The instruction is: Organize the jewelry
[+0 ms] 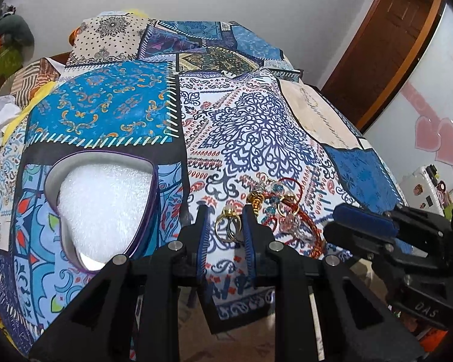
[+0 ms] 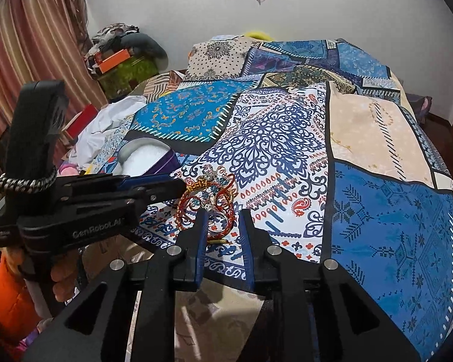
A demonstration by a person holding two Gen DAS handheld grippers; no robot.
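A tangle of jewelry (image 1: pixel 282 211) lies on the patterned bedspread: a red beaded bracelet, blue-stone pieces and a gold coil. My left gripper (image 1: pixel 225 221) is shut on a pair of gold rings (image 1: pixel 229 226), which stand upright between its blue pads at the left edge of the pile. To its left sits an open heart-shaped box (image 1: pixel 105 205) with a purple rim and white foam inside. In the right wrist view, my right gripper (image 2: pixel 223 220) stands open with a loop of the red bracelet (image 2: pixel 223 226) lying on the cloth just between its tips. The left gripper (image 2: pixel 178 185) reaches in from the left.
The bedspread (image 2: pixel 377 211) covers a bed that runs far back and right. Clothes and boxes are piled at the bed's left side (image 2: pixel 117 60). A striped curtain (image 2: pixel 30 45) hangs at the left, and a wooden door (image 1: pixel 392 45) is on the right.
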